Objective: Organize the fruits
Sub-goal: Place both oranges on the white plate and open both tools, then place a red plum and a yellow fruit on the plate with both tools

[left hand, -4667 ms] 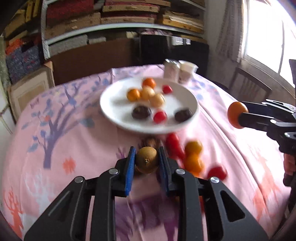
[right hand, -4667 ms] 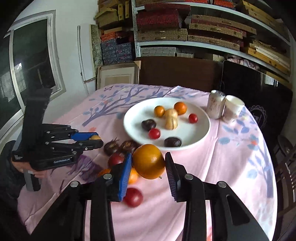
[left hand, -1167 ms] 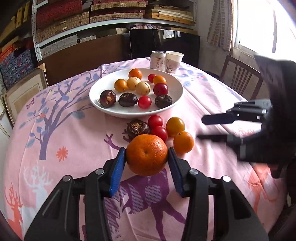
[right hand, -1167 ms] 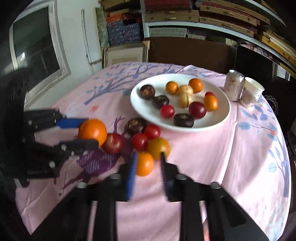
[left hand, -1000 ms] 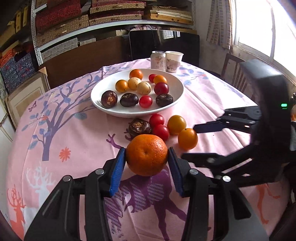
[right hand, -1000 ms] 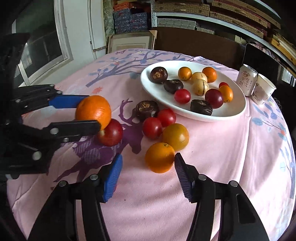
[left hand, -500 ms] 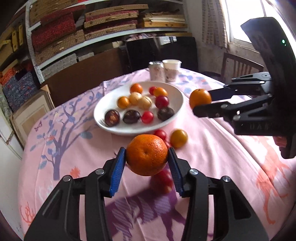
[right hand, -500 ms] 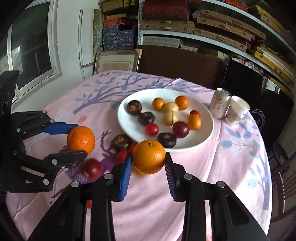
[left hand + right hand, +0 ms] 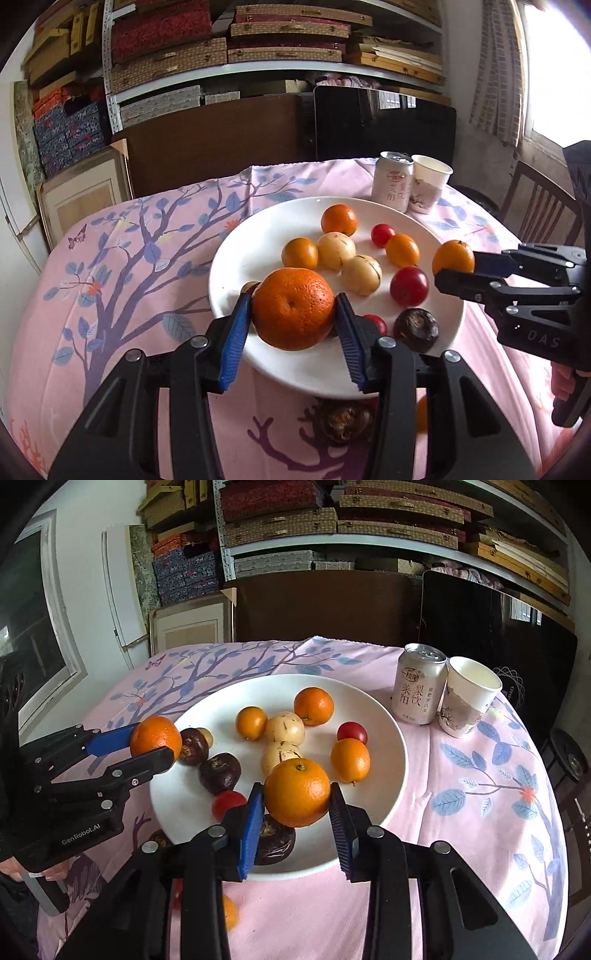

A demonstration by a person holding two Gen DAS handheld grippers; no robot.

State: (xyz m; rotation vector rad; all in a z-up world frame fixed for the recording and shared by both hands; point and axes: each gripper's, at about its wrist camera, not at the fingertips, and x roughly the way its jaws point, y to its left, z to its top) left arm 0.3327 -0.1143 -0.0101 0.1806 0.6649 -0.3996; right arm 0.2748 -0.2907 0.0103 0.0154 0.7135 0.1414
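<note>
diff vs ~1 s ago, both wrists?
The right gripper closed its fingers on the smooth orange that lay on the cloth, and lifted it. Both grippers moved from the loose fruit to over the plate. The left gripper still holds the bumpy orange. Plate contents, can and cup unchanged.

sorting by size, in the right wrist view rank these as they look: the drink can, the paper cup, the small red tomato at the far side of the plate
1. Drink can and paper cup: look about alike, no ranking.
2. Small red tomato, clearly smallest.
</note>
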